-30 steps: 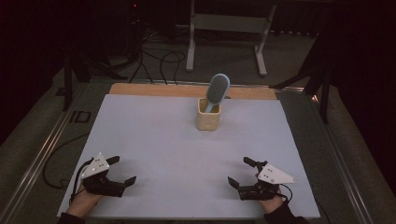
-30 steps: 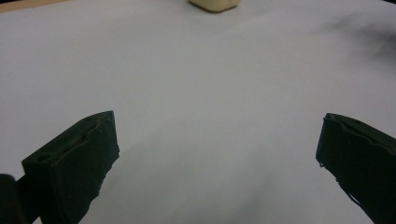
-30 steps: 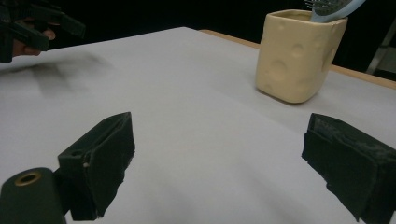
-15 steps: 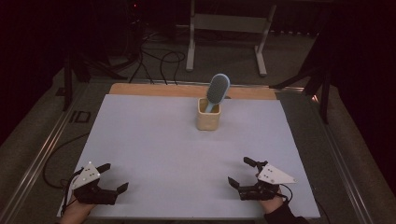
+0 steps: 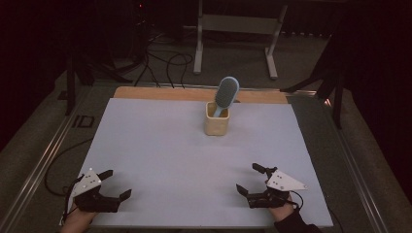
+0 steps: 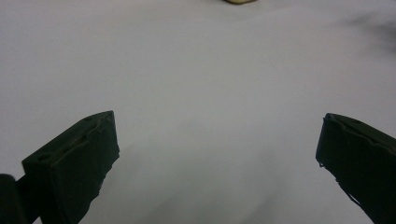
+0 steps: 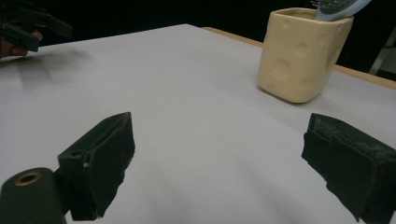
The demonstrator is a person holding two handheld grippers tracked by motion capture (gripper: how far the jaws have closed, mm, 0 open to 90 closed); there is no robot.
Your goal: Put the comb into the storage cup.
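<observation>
Pale lilac-white table mat [image 5: 160,160], matte, covering a wooden top; dark room beyond, cables and a metal stand frame [image 5: 238,29] on the floor behind.

Near edge: left gripper [image 5: 111,187], black jaws under a grey three-cornered plate, sits low at the mat's near left corner. Jaws spread wide, nothing between them; its own view shows bare mat between the two pads [image 6: 77,158]. Right gripper [image 5: 252,179], same build, near right, jaws likewise wide apart and empty, pointing toward the cup.

Far centre: cream, dimpled, square-sided ceramic cup [image 5: 216,121], upright, well apart from both grippers. Blue plastic hairbrush [image 5: 226,92] stands in it handle-down, head leaning toward the back right, well above the rim.

Risks, as judged:
- Brush is top-heavy and leaning; pulling it off-axis could lever the cup over.
- Cup unsecured on smooth mat; a one-handed tug may drag or slide it.
- Glazed, rounded sides may slip between the pads if squeezed high.
- Bristles offer poor purchase; a grip there could twist loose.
</observation>
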